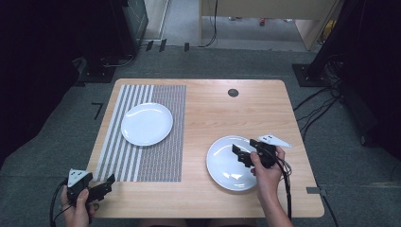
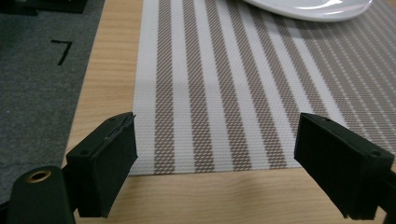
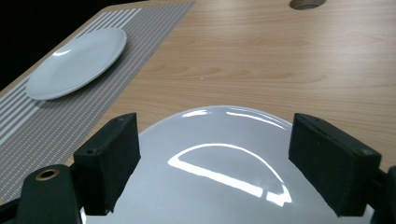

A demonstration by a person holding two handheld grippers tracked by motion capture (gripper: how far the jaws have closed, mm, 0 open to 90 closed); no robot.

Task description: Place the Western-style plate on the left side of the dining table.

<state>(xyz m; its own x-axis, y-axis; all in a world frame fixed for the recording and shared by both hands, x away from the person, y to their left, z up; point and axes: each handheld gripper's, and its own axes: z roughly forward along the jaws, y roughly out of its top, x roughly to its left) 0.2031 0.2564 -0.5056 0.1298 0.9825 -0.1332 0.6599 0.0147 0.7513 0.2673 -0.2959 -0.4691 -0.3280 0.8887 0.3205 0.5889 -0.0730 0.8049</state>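
Two white plates sit on the wooden table [image 1: 222, 109]. One plate [image 1: 147, 124] [image 3: 77, 61] rests on a striped placemat [image 1: 142, 135] [image 2: 224, 84]; its rim [image 2: 313, 7] shows at the top of the left gripper view. The other plate [image 1: 227, 163] [image 3: 219, 172] lies on bare wood at the front right. My right gripper [image 1: 242, 152] [image 3: 215, 163] hovers open above this plate's right side, nothing between its jaws. My left gripper [image 1: 108, 184] [image 2: 215, 163] is open at the table's front left corner, just before the placemat's near edge.
A round cable hole [image 1: 233, 92] [image 3: 306, 3] sits near the table's far edge. Grey carpet [image 1: 56, 137] surrounds the table, with a black tape mark [image 1: 98, 109] [image 2: 63, 49] to the left. Cables [image 1: 317, 109] and dark stands lie at the right and back.
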